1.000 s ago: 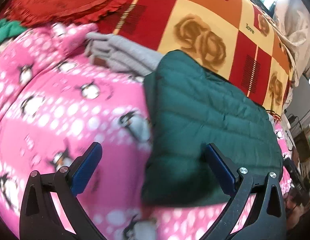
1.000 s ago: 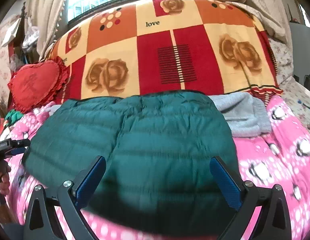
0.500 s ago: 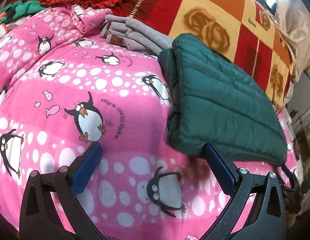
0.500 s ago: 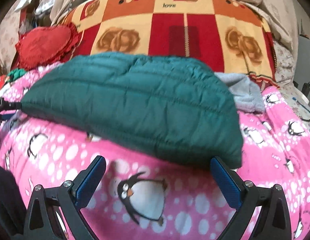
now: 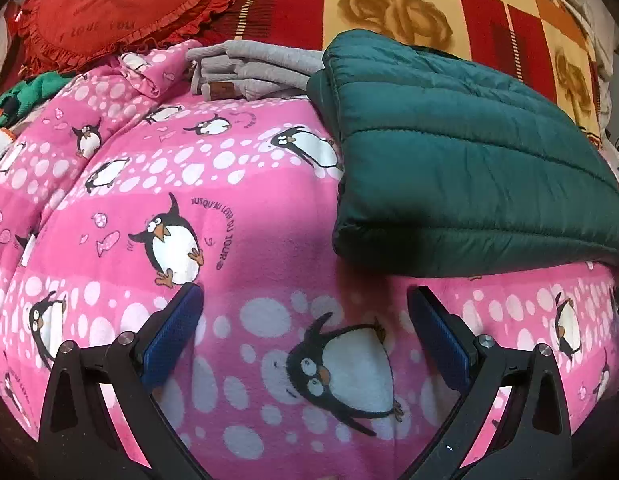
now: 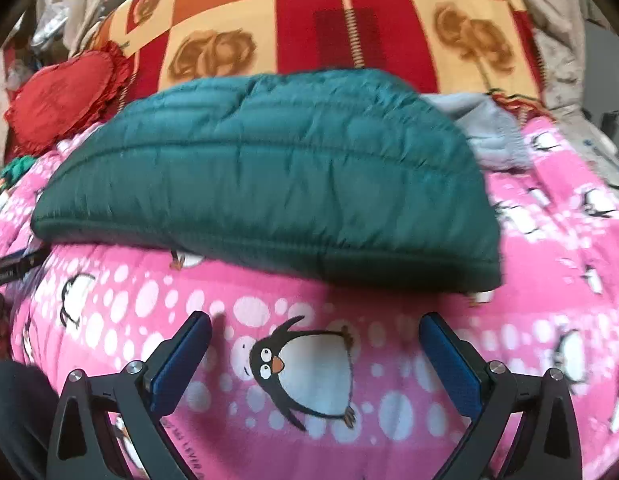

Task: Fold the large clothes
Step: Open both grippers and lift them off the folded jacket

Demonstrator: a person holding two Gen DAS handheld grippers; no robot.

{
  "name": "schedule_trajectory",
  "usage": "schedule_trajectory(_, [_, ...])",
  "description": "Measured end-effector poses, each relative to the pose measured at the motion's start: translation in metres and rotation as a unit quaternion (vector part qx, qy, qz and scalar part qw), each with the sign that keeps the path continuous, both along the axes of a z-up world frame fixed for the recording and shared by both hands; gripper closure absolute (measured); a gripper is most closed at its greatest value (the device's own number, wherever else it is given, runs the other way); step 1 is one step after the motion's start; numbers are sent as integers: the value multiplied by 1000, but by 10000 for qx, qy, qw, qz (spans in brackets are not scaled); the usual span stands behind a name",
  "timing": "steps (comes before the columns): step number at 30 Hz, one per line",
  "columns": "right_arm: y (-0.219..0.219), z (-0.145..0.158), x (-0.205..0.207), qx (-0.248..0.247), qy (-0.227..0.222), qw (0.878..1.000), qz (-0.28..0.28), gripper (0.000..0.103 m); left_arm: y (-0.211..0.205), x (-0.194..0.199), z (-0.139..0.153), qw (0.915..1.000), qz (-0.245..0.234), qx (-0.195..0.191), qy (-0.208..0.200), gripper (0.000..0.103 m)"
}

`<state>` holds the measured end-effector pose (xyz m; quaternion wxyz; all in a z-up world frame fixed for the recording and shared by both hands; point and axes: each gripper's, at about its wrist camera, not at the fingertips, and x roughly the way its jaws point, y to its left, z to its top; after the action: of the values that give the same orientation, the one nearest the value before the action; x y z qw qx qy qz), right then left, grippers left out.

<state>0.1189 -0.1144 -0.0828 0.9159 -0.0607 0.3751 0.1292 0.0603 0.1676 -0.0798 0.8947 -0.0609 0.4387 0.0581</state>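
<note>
A dark green quilted jacket point(image 5: 461, 160) lies folded into a thick rectangle on the pink penguin blanket point(image 5: 189, 208). In the right wrist view the same jacket point(image 6: 277, 176) stretches across the middle of the bed. My left gripper point(image 5: 305, 300) is open, hanging over the blanket just short of the jacket's near left corner. The right gripper point(image 6: 315, 330) also stands open with nothing in it, a little back from the jacket's long front edge. Neither touches the jacket.
Folded grey clothes point(image 5: 253, 68) are stacked behind the jacket, showing at its right end as grey clothes point(image 6: 489, 132). A red heart cushion point(image 5: 109, 12) and a red-and-yellow rose blanket point(image 6: 349, 20) lie at the back. A green garment point(image 5: 25, 96) lies at far left.
Both grippers have drawn back off the jacket towards the near side of the bed. The jacket now lies wholly beyond the fingertips, with blanket under them.
</note>
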Motion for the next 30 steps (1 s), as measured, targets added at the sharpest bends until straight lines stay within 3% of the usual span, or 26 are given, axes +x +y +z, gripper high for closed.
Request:
schedule_trajectory(5, [20, 30, -22, -348, -215, 9990, 158, 0, -7, 1, -1, 9996, 32, 283, 53, 0])
schedule_trajectory(10, [43, 58, -43, -536, -491, 9970, 269, 0, 11, -12, 7, 9977, 145, -642, -168, 0])
schedule_trajectory(14, [53, 67, -50, 48, -675, 9966, 461, 0, 22, -16, 18, 9905, 156, -1330, -312, 0])
schedule_trajectory(16, [59, 66, -50, -147, -750, 9962, 418, 0, 30, -14, 23, 9834, 235, -1768, -323, 0])
schedule_trajectory(20, [52, 65, -46, -46, -690, 9974, 203, 0, 33, -12, 38, 9629, 246, -2634, -527, 0])
schedule_trajectory(24, [44, 61, -39, -18, -486, 9988, -34, 0, 21, -3, 42, 9585, 294, -2779, -568, 0])
schedule_trajectory(28, [43, 60, -42, -74, -496, 9987, -86, 0, 22, 15, 24, 9437, 373, -3275, -295, 1])
schedule_trajectory(30, [43, 63, -46, -39, -607, 9981, -54, 0, 28, 22, 29, 9430, 392, -3274, -448, 1])
